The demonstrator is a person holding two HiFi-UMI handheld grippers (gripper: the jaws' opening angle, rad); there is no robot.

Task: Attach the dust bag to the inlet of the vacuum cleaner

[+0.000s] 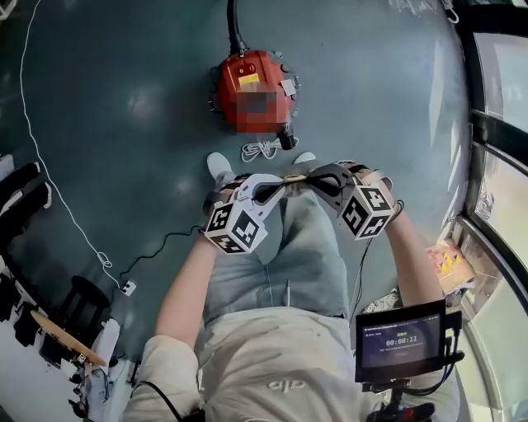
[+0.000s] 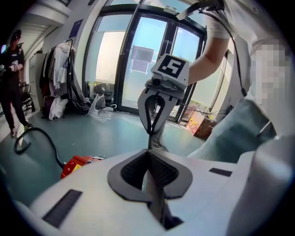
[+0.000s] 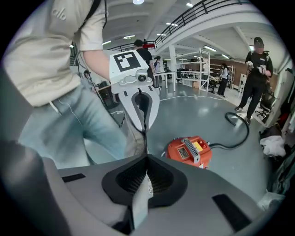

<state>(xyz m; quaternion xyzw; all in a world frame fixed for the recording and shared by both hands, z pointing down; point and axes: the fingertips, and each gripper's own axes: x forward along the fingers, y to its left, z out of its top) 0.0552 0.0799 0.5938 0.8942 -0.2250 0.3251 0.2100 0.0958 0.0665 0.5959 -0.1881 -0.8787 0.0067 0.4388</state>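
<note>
Between right hand-held gripper (image 3: 146,157) jaws sits dust bag (image 3: 140,203); overhead, a sliver.

A glossy grey-green poured floor (image 1: 124,107) spreads across the hall and carries soft patches of reflected light. Along one side, tall glass doors in dark metal frames (image 2: 138,60) let in bright daylight. Near them stands a clothes rail hung with pale and dark garments (image 2: 57,64). On the other side, a white curved balcony with a black railing (image 3: 216,14) sweeps above a plain white column (image 3: 174,64) and a white metal frame rack (image 3: 205,64), under bright white ceiling lights (image 3: 138,2)
</note>
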